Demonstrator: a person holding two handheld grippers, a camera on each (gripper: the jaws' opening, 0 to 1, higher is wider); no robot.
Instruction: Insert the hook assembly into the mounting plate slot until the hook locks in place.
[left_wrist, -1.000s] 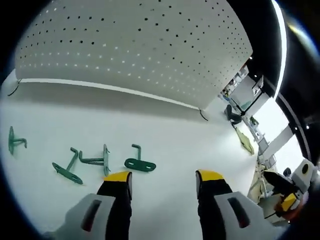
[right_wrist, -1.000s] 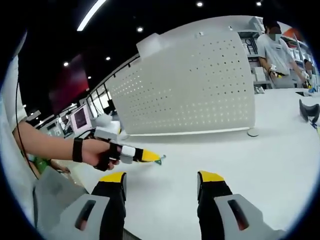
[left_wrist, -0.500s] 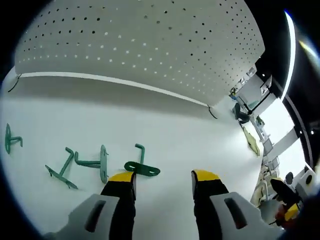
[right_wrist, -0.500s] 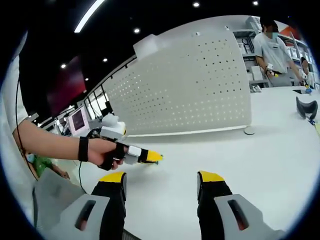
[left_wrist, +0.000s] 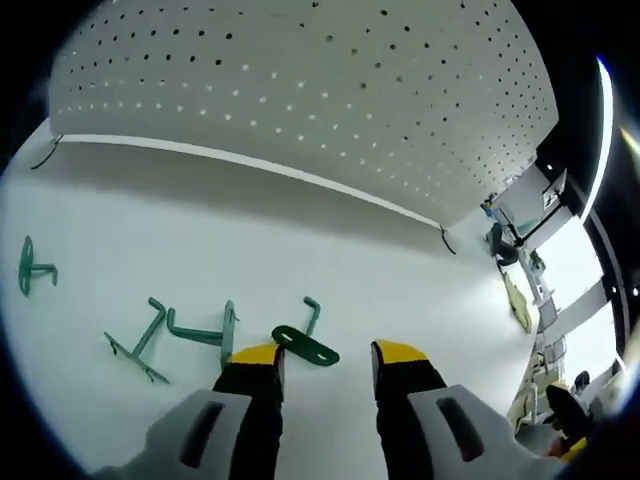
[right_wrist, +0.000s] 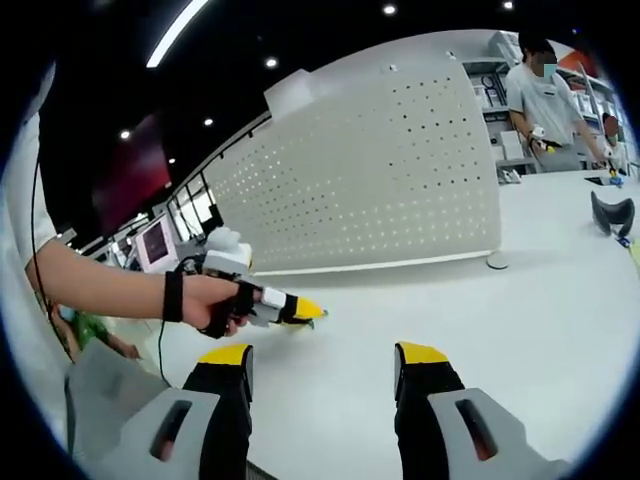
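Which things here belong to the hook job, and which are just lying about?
For the job:
- nearest green hook, lying between the left tool's open jaws
- white perforated mounting plate, standing upright
- three more green hooks
- right tool, open and empty

Lying about:
- dark curved object at the table's far right
- person standing behind the table

1. The right tongs (right_wrist: 323, 362) hang open above the white surface (right_wrist: 520, 320), yellow tips apart.
2. At left, a person's hand (right_wrist: 205, 303) holds the left tongs (right_wrist: 305, 311) low over the surface.
3. A white perforated panel (right_wrist: 380, 180) stands upright behind; another person (right_wrist: 540, 100) stands beyond it.
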